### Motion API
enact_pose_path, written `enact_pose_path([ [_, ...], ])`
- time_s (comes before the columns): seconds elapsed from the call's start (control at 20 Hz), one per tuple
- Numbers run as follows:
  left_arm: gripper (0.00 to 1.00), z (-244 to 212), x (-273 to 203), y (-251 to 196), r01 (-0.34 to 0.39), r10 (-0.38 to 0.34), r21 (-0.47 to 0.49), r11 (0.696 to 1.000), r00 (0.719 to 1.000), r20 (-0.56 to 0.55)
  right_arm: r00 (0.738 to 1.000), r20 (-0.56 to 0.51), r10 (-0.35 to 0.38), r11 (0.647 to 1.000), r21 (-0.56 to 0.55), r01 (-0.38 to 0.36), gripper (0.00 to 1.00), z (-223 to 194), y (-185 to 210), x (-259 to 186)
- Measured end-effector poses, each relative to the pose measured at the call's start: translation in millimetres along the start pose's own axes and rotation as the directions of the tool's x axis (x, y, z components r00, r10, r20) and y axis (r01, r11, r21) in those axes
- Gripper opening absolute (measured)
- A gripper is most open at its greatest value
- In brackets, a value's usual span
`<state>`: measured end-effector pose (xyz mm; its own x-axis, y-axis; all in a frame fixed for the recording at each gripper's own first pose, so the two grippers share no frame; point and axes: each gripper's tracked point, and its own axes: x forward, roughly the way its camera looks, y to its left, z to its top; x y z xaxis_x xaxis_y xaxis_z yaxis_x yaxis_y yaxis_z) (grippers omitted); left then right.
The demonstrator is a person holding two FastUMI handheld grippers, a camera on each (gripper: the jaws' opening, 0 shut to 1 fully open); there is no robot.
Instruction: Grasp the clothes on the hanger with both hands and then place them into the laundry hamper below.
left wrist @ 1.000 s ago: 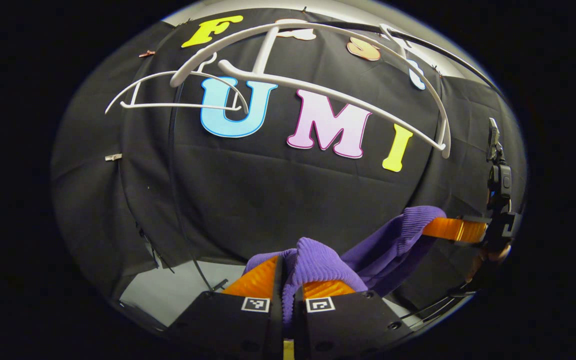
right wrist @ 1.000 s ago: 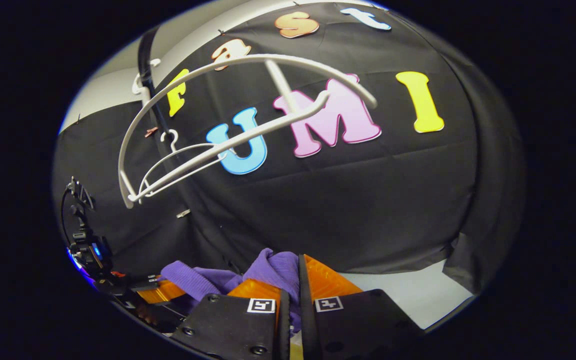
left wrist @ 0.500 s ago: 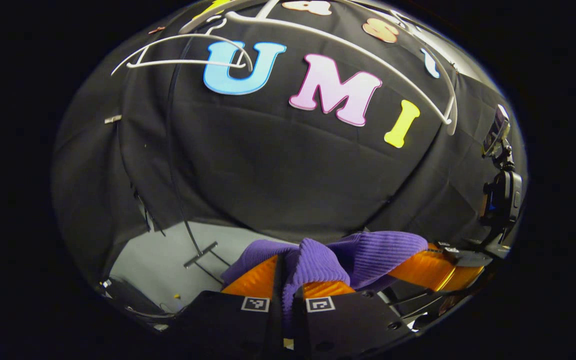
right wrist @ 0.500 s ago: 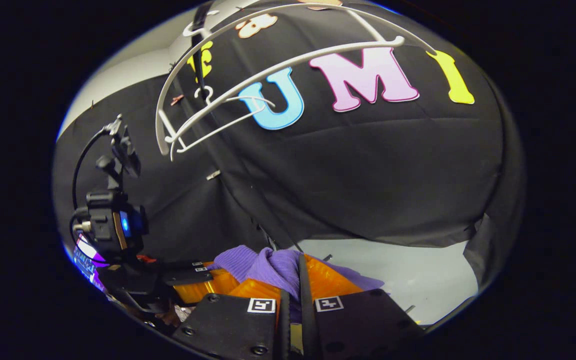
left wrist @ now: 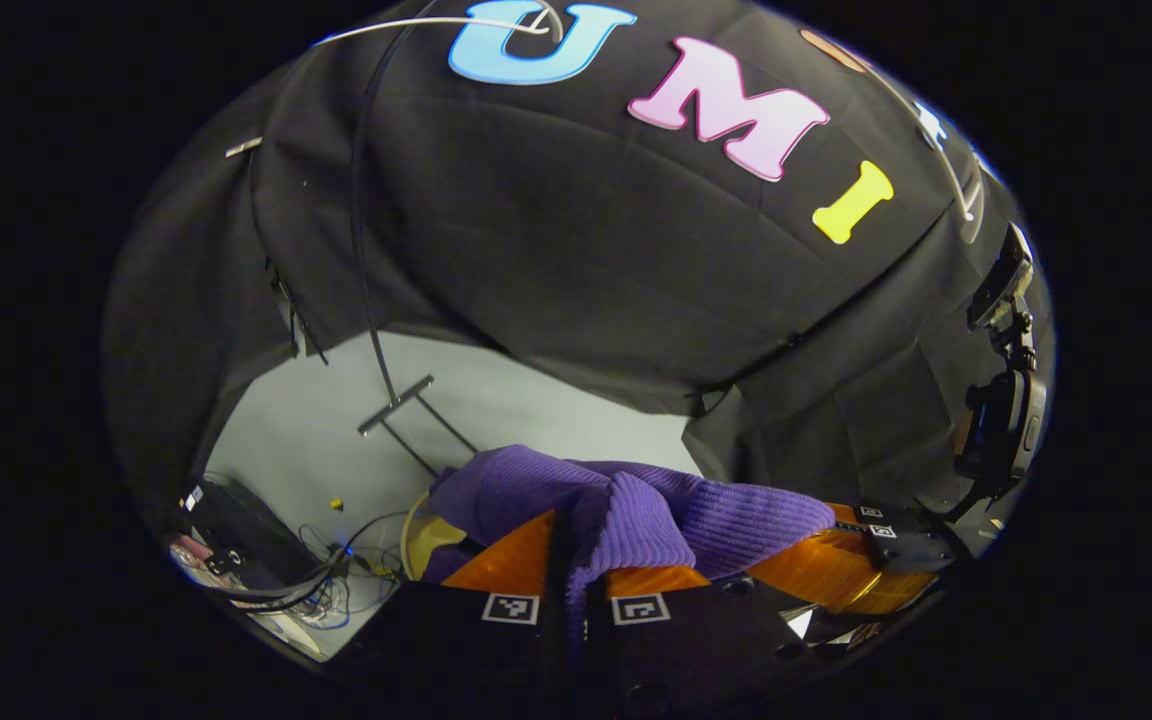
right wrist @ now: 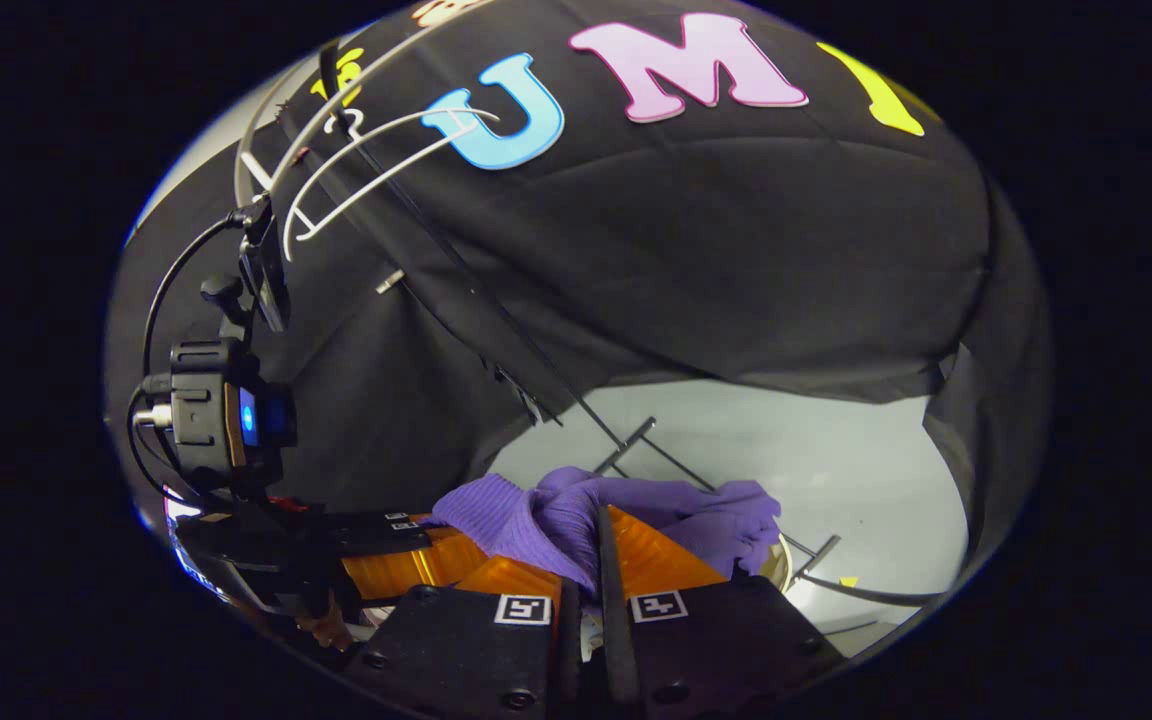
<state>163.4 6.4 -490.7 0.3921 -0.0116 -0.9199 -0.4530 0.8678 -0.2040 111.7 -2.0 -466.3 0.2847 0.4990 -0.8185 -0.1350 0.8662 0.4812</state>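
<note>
Left gripper view: left gripper (left wrist: 576,560) and right gripper (right wrist: 586,570) both clench the sweater (left wrist: 636,505). Lower together, level, over hamper rim (left wrist: 416,525) below; release only once inside.

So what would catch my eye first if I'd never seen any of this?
Probably the purple knit bunched low in both views, pinched between each gripper's fingers, left and right. Next, the bare white hangers hanging up high against the black cloth wall. Under the knit, a pale curved rim peeks out over the grey floor, perhaps the hamper.
</note>
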Motion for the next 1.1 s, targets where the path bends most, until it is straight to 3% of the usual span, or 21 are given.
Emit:
enact_pose_path([
  [0.4,0.12,-17,10,5,-0.032,0.029,-0.031,0.999,0.994,-0.103,0.992,-0.11,-0.058,0.998,-0.011,0.057,0.15,-34,-12,9],
  [0.75,0.12,-34,14,11,-0.046,0.036,-0.075,0.996,0.991,-0.132,0.986,-0.132,-0.099,0.995,-0.039,0.095,0.14,-45,-30,10],
  [0.9,0.13,-34,16,17,-0.087,0.077,-0.075,0.993,0.989,-0.126,0.983,-0.12,-0.141,0.988,-0.086,0.131,0.14,-50,-44,10],
  [0.95,0.15,-36,11,25,-0.109,0.1,-0.067,0.992,0.987,-0.123,0.98,-0.117,-0.162,0.982,-0.114,0.149,0.27,-52,-51,8],
  [1.1,0.78,-21,9,31,-0.119,0.112,-0.075,0.99,0.989,-0.092,0.975,-0.101,-0.199,0.97,-0.162,0.181,0.8,-51,-62,1],
])
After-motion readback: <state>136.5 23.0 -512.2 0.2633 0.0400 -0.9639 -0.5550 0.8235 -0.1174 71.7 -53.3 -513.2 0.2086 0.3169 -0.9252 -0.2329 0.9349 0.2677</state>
